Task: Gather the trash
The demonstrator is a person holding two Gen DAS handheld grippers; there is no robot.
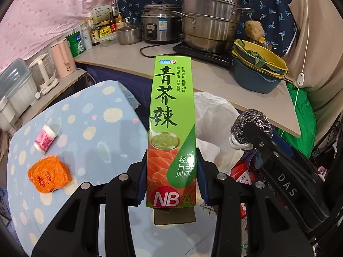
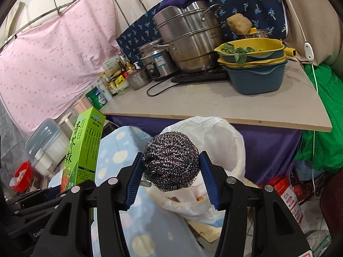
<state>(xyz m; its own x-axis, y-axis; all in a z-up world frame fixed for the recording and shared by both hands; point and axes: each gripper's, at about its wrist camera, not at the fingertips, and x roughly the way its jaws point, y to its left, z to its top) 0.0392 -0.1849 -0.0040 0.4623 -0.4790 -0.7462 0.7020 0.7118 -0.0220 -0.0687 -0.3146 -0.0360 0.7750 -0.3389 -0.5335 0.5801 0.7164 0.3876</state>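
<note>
Left gripper point(image 1: 171, 171) fingers clamp glossy rectangular wasabi carton point(image 1: 171, 117); right gripper point(image 2: 171, 171) fingers grip coiled steel-wool scourer point(image 2: 171, 160).

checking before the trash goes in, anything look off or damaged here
The green box in the left gripper has its bottom flap hanging open. Two bits of litter, an orange wrapper and a small pink-labelled roll, lie on the blue table.
</note>
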